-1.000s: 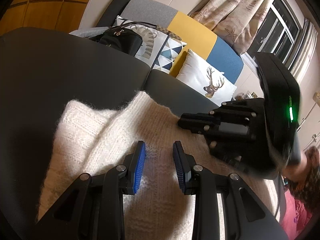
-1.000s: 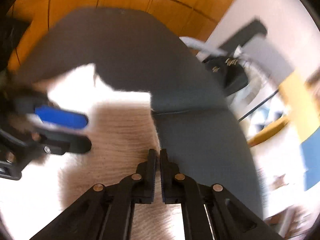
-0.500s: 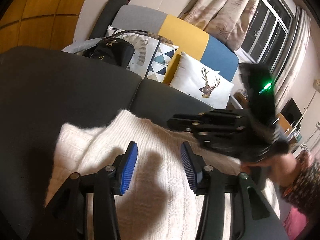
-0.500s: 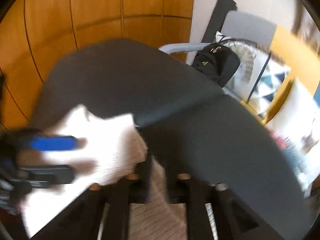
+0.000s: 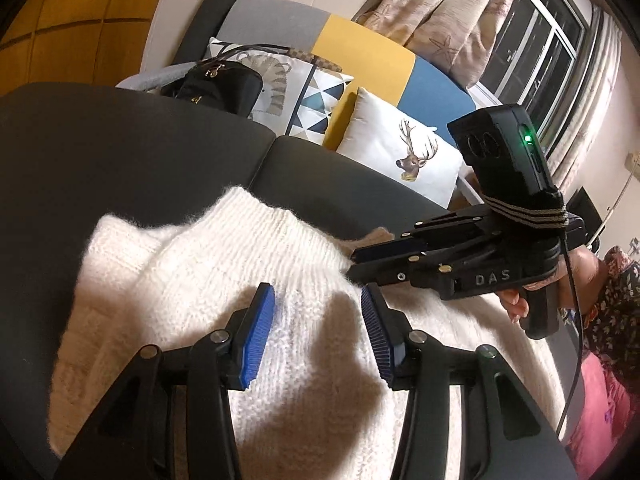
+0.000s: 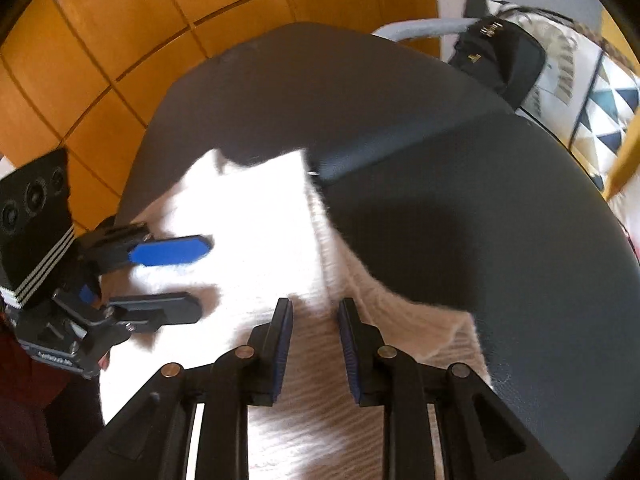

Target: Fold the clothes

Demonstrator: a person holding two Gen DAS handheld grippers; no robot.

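White knitted sweater (image 5: 224, 280) lies spread over the dark grey seat cushions (image 5: 120, 160) of a sofa, one edge folded back on itself so that a double layer sits toward the far side, its fuzzy hem meeting the seam between two cushions. Left gripper (image 5: 318, 332) hovers over the middle of the knit with its blue-padded jaws apart and nothing between them, having just been opening; its shadow falls on the wool below. Right gripper (image 5: 352, 262), held in a person's hand (image 5: 560, 280), reaches in from the side just above the sweater's far edge, its jaws a little apart after just opening, and no cloth is caught between them. Seen from the right wrist, the right gripper (image 6: 314, 344) looks down on the fabric, and the left gripper (image 6: 176, 276) stands off to the side over the bright folded part of the garment. Beyond the seat, a black handbag (image 5: 220, 88) with gold fittings rests closed against a patterned cushion (image 5: 296, 92); what it holds cannot be seen. Next to that stands a white cushion printed with a stag's head (image 5: 404, 156), backed by grey, yellow and blue sofa panels. Orange wood panelling (image 6: 100, 40), beige curtains (image 5: 452, 20) and a dark window (image 5: 536, 36) close the room
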